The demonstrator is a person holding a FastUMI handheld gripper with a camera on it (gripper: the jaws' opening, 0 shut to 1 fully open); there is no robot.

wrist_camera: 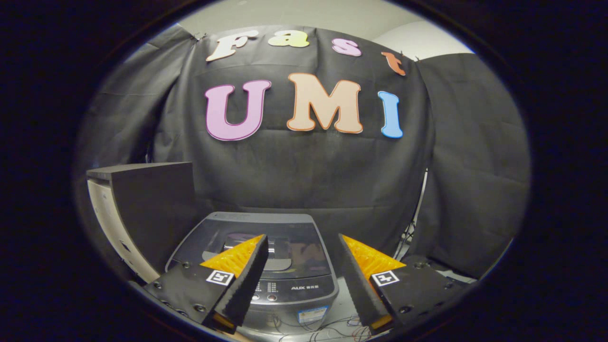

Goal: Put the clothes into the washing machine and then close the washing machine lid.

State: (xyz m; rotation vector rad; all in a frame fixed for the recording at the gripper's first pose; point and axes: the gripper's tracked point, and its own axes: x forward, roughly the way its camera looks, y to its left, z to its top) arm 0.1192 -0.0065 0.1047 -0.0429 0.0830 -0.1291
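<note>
A grey top-loading washing machine [266, 228] stands below and ahead of me, seen between and beyond my fingers. Its dark glass lid [299, 251] lies flat and shut over the tub, with the control panel and buttons along the near edge. My gripper [302, 237] hovers above the machine's front, open, with a wide gap and nothing between the fingers. I see no clothes here.
A dark box-like cabinet [152, 209] with a pale side panel stands to the left of the machine, close to it. Black cloth hangs behind and to the right. Loose cables [327, 330] lie on the floor in front of the machine.
</note>
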